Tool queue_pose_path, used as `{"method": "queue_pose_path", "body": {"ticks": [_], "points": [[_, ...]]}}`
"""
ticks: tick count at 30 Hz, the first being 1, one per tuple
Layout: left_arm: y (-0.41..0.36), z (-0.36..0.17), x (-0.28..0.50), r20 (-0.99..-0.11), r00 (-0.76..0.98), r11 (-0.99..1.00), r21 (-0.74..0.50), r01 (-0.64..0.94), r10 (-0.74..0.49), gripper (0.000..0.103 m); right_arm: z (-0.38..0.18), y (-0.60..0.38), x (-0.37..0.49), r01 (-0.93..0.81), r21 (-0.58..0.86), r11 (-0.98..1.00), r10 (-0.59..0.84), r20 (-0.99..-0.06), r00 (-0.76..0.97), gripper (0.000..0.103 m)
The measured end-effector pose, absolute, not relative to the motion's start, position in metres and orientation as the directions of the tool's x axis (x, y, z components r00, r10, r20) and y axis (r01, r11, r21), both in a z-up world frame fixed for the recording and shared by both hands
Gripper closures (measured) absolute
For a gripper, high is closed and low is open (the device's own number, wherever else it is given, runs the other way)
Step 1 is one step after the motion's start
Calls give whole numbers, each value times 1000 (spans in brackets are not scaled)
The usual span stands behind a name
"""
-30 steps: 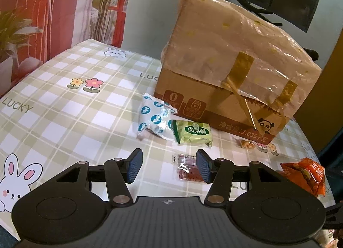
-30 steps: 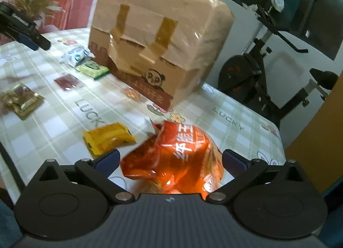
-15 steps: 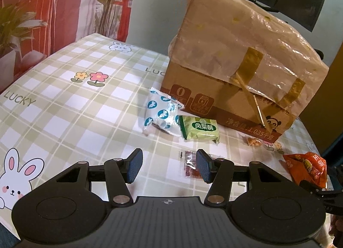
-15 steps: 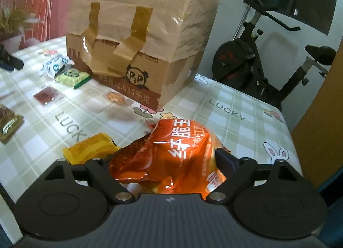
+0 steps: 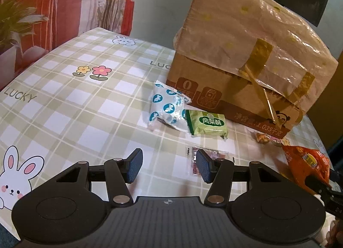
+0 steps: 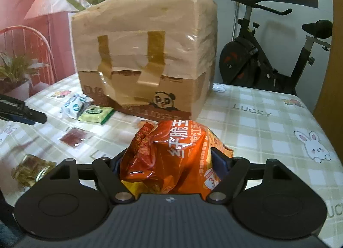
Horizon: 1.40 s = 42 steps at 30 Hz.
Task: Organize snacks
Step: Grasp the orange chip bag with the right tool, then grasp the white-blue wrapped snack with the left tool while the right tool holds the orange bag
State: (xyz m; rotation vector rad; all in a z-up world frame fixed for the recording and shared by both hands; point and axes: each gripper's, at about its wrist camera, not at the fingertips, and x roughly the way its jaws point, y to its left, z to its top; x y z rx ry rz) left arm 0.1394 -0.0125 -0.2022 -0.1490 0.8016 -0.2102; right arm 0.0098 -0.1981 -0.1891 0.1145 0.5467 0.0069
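Note:
My right gripper point(image 6: 169, 163) is shut on an orange snack bag point(image 6: 171, 153) and holds it above the table; the bag also shows in the left wrist view point(image 5: 306, 162). My left gripper point(image 5: 167, 165) is open and empty, low over the checked tablecloth point(image 5: 64, 102). A small clear packet with red filling point(image 5: 214, 156) lies just behind its right finger. A white packet with blue dots point(image 5: 167, 106) and a green packet point(image 5: 206, 123) lie in front of a big taped cardboard box point(image 5: 246, 59).
A small golden candy point(image 5: 261, 137) lies by the box's front. In the right wrist view a yellowish clear packet point(image 6: 32, 167) lies at the left near the table's edge. An exercise bike point(image 6: 268, 55) stands behind the table. A potted plant point(image 5: 15, 29) stands at the left.
My right gripper closed on the orange bag and lifted it, swinging to face the box. The yellow packet beside it is out of view. My left gripper shifted slightly left, still open.

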Motion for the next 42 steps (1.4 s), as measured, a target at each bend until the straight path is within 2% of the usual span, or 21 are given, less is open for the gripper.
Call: {"method": "queue_pose_path", "body": {"ticks": [9, 15, 21, 23, 24, 25, 28, 34, 42], "points": [[-25, -201, 184, -687, 692, 975, -135, 176, -220, 45, -187, -204, 2, 49, 151, 987, 36, -512, 858, 26], [-39, -205, 220, -690, 688, 973, -125, 193, -225, 40, -187, -203, 4, 51, 149, 987, 34, -515, 857, 26], [-38, -218, 241, -707, 677, 979, -125, 162, -202, 39, -188, -203, 5, 48, 143, 988, 34, -522, 853, 26], [-36, -220, 244, -706, 676, 977, -137, 162, -211, 47, -189, -203, 4, 53, 147, 988, 32, -524, 851, 26], [-35, -221, 244, -702, 678, 975, -137, 174, -220, 58, -189, -203, 4, 55, 153, 987, 34, -524, 851, 26], [-35, -220, 243, -698, 681, 975, -130, 182, -221, 60, -189, -204, 5, 56, 159, 986, 37, -525, 850, 26], [-35, -218, 236, -696, 685, 974, -108, 200, -217, 61, -188, -204, 6, 56, 161, 985, 39, -530, 847, 26], [-19, -210, 218, -684, 684, 966, -143, 215, -253, 61, -182, -207, 9, 52, 181, 982, 54, -536, 842, 27], [-4, -184, 192, -649, 696, 951, -180, 253, -308, 61, -161, -202, 3, 51, 184, 982, 48, -497, 866, 27]]}}
